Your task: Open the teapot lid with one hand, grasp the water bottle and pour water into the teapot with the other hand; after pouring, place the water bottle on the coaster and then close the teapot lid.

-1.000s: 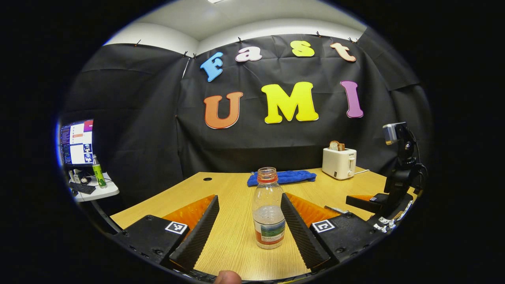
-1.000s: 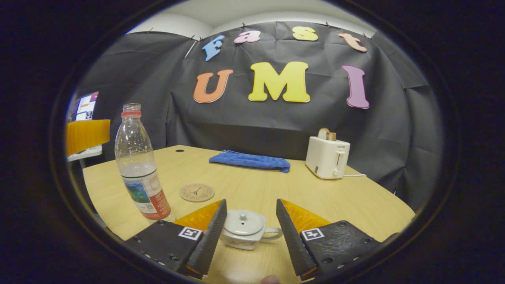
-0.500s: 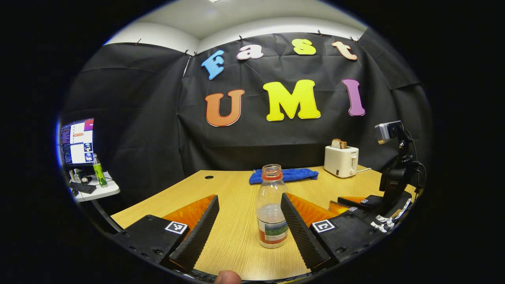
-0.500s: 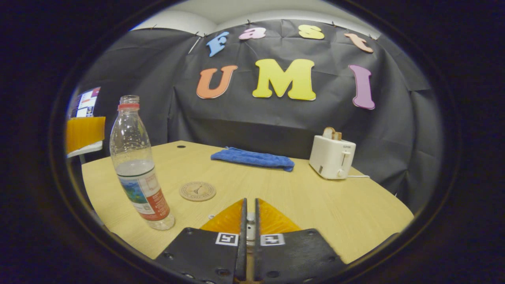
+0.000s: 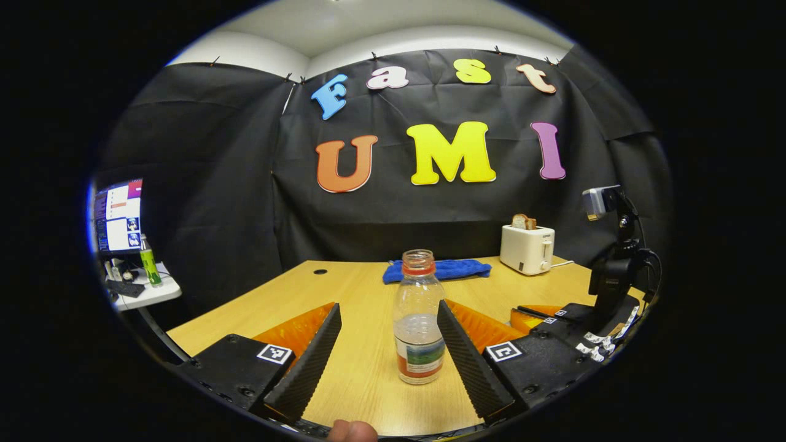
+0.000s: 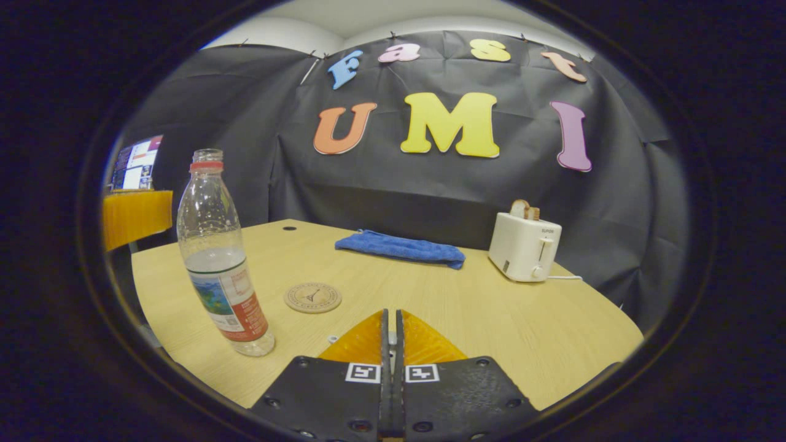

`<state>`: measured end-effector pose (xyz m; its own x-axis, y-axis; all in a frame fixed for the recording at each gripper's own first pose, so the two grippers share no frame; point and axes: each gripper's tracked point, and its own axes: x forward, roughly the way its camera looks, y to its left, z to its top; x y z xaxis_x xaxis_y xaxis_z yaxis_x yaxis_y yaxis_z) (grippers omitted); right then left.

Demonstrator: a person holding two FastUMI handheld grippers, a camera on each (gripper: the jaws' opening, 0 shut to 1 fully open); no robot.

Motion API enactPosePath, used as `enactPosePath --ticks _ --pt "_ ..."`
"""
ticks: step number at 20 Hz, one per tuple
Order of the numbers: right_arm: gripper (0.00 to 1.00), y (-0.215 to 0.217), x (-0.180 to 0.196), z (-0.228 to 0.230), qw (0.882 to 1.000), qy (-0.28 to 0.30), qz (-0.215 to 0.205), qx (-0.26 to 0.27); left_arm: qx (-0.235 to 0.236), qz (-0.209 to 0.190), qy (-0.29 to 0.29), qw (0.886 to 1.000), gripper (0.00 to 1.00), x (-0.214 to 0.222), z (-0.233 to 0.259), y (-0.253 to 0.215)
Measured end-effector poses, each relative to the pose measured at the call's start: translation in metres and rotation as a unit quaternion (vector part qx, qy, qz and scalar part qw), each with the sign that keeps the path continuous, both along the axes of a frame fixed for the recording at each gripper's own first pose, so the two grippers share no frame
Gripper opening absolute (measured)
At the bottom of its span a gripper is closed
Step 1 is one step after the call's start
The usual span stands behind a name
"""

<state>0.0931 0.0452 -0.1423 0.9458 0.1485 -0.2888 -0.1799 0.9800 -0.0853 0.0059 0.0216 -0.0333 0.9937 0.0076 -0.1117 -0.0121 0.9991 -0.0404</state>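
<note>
A clear water bottle with a red neck ring and no cap stands on the wooden table. It sits between the fingers of my open left gripper, close to the right finger and not squeezed. The same bottle appears at the left of the right gripper view, with a round coaster just right of it. My right gripper is shut, with a pale sliver of the teapot lid's knob pinched between its fingers. Those fingers hide the teapot body. The right gripper also shows at the right of the left gripper view.
A blue towel lies at the back of the table and a white toaster with bread stands at the back right. A monitor and a side table with a green bottle are off the left edge.
My right gripper closed on the teapot lid's knob, hiding the teapot, and has stayed shut since. My left gripper stays open around the bottle with only slight drift.
</note>
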Motion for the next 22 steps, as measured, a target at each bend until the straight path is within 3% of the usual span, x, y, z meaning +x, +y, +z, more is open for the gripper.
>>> enactPosePath --ticks 2,8,12,17,22 --pt "0.00 -0.003 0.000 0.008 1.000 -0.007 0.002 0.013 -0.013 -0.020 0.004 1.000 0.98 -0.003 -0.009 -0.012" --pt "0.00 -0.031 -0.010 0.041 0.999 -0.043 -0.021 0.026 0.016 -0.063 0.014 0.998 0.98 -0.011 -0.038 -0.035" --pt "0.00 -0.045 -0.024 0.046 0.998 -0.046 -0.024 0.026 -0.014 -0.061 0.037 0.997 0.98 -0.003 -0.061 -0.037" --pt "0.00 -0.052 -0.031 0.040 0.999 -0.037 -0.022 0.027 -0.021 -0.034 0.070 0.997 0.99 0.021 -0.095 -0.026" --pt "0.00 -0.055 -0.034 0.033 0.999 -0.024 -0.021 0.028 -0.013 -0.043 0.067 0.997 0.99 0.030 -0.098 -0.028"
